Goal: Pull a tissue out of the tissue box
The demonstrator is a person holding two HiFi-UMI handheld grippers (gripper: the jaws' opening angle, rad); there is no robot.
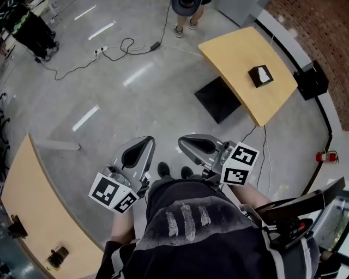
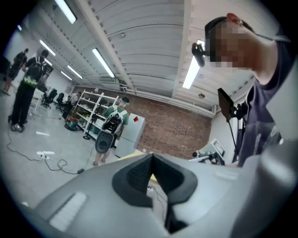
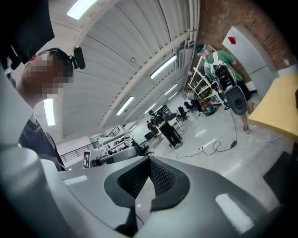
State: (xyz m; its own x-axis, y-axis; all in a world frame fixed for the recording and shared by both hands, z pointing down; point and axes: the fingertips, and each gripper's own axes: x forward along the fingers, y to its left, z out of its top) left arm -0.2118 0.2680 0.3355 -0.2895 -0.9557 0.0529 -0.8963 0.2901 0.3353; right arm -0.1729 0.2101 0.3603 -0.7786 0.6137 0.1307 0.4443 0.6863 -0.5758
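The dark tissue box (image 1: pixel 260 76), with a white tissue at its top, stands on the wooden table (image 1: pixel 234 52) at the far right, well away from both grippers. My left gripper (image 1: pixel 146 141) and right gripper (image 1: pixel 183 141) are held side by side in front of my body, over the grey floor. Both are shut with nothing between the jaws. In the left gripper view the left gripper (image 2: pixel 152 158) faces the brick wall and a person standing there. In the right gripper view the right gripper (image 3: pixel 149 161) points across the hall, with the table's edge (image 3: pixel 279 107) at right.
A black mat (image 1: pixel 218 99) lies on the floor beside the table. A cable and power strip (image 1: pixel 112 52) run across the floor at the back. A person (image 1: pixel 187 11) stands beyond the table. A second wooden table (image 1: pixel 38 212) is at lower left, and a fire extinguisher (image 1: pixel 326 157) at right.
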